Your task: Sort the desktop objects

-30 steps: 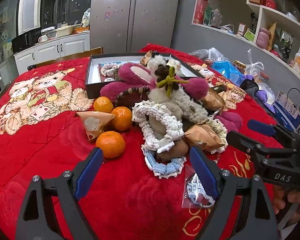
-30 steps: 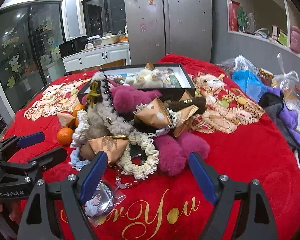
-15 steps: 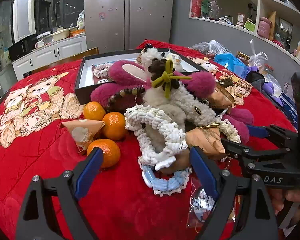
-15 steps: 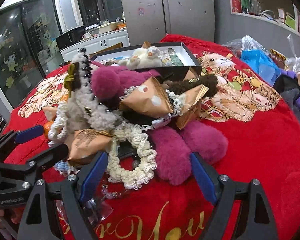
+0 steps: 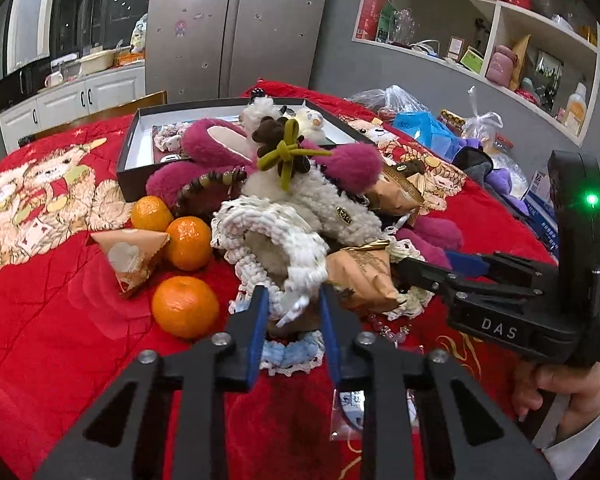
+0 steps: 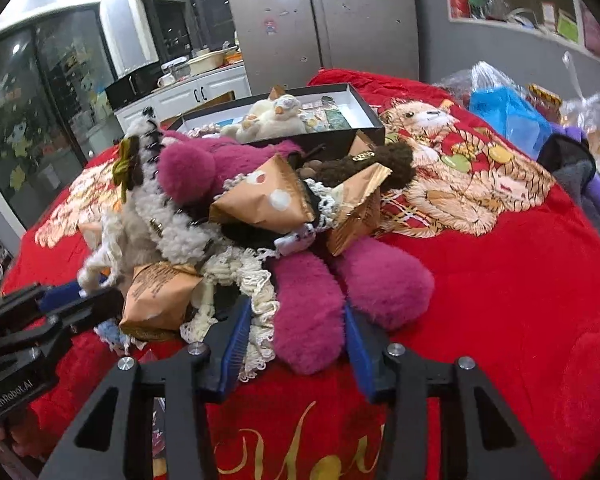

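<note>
Kitchen behind, steel fridge and white cabinets; the surface wears a red plush blanket and nearly everything to be sorted is heaped in one tangled pile at its middle, in front of the black box. Your left tongs have narrowed onto the lower edge of the white crocheted scrunchie; whether the pads truly bite or only flank it, I cannot tell. Your right tongs are drawn in around the near leg of the magenta plush toy, apparently gripping it. Risk one: that scrunchie is looped over the beige plush, so a lift may drag the whole heap. Risk two: both tongs pulling on the same pile at once could topple the gold snack packets and send the tangerines rolling, since they sit just beside the scrunchie. Risk three: the blue scrunchie lies directly under your left tongs and may snag. The clear packet below them could also catch. Lift slowly, one side at a time.
</note>
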A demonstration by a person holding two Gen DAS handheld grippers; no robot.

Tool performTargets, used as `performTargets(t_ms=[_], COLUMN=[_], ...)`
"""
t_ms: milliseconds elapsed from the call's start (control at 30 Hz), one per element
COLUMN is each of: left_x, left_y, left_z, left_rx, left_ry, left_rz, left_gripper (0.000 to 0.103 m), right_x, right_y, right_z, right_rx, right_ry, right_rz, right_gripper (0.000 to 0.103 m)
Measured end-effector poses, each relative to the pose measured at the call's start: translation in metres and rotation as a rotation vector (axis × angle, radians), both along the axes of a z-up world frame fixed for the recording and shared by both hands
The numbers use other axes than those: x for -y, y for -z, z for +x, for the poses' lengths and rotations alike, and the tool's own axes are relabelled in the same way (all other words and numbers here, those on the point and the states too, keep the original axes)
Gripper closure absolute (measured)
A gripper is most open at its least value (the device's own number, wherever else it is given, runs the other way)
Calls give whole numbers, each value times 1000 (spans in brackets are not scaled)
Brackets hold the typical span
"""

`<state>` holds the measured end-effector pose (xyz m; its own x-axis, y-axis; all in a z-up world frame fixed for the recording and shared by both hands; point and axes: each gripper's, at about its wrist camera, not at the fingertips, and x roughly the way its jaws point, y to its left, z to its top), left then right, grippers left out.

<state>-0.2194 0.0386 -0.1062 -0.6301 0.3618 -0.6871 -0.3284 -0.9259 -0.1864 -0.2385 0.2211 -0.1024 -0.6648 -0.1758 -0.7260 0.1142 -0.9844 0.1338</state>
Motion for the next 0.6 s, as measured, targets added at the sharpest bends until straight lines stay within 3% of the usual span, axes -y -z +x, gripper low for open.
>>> performTargets(t_ms=[67,133,600], left_x=[3,7,24], left_y=[-1,-2,-21], left_z=[2,3,26], left_rx=[3,0,-39], left_ry=[-6,-27,-45], left_rz=[23,6,42], left_gripper=[89,90,91], right_x=[1,-1,7], right_y=[-2,-3,-35], right_z=[3,5,33], right_rx=[-2,-3,-46], right_ry=[-11,-16,-69], right_rz=[-10,-23,-47], right_gripper=[58,59,64])
